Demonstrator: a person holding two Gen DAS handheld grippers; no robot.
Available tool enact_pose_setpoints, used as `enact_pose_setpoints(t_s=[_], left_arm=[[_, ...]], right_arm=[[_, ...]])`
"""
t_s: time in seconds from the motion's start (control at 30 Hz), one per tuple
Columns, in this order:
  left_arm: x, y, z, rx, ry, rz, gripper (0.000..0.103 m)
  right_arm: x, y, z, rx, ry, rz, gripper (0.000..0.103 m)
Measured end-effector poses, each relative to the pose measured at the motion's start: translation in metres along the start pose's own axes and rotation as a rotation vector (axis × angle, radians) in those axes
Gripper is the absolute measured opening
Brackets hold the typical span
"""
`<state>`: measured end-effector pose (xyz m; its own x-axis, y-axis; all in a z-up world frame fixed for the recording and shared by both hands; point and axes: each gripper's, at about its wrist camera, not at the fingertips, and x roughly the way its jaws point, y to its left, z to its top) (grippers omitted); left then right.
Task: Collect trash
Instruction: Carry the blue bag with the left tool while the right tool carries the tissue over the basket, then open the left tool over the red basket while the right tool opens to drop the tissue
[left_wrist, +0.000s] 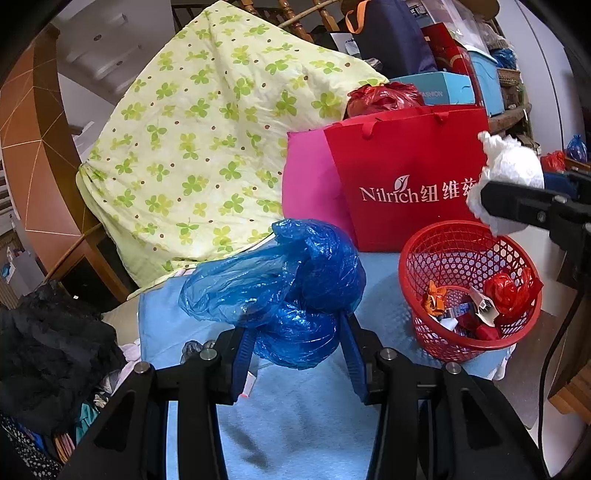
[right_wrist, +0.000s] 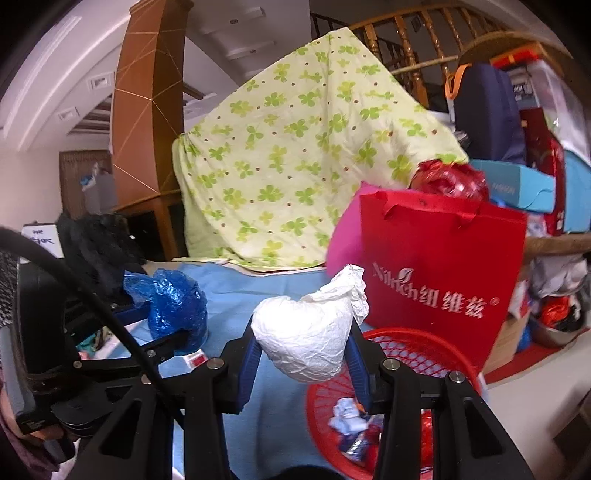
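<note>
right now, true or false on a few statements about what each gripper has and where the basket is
1. The left gripper holds a crumpled blue plastic bag. True.
2. The right gripper is empty. False: its jaws clamp a white paper wad.
3. The red basket has wrappers in it. True.
4. The white wad already lies in the basket. False: it is held above the rim.
5. A red Nilrich bag stands behind the basket. True.
</note>
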<state>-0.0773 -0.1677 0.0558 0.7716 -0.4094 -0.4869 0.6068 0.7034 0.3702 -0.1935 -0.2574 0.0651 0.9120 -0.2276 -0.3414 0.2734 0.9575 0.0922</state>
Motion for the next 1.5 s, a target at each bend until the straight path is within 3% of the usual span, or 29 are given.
enact_pose_setpoints(t_s=[0.43, 1.5], left_arm=[[0.001, -0.008, 0.001, 0.022, 0.005, -0.011, 0.047], [0.002, -0.011, 0.0, 0.043, 0.01, -0.042, 0.047]], right_arm=[[-0.009, -0.009, 0.005, -0.016, -0.024, -0.084, 0.047], [-0.009, -0.01, 0.007, -0.024, -0.024, -0.089, 0.047]])
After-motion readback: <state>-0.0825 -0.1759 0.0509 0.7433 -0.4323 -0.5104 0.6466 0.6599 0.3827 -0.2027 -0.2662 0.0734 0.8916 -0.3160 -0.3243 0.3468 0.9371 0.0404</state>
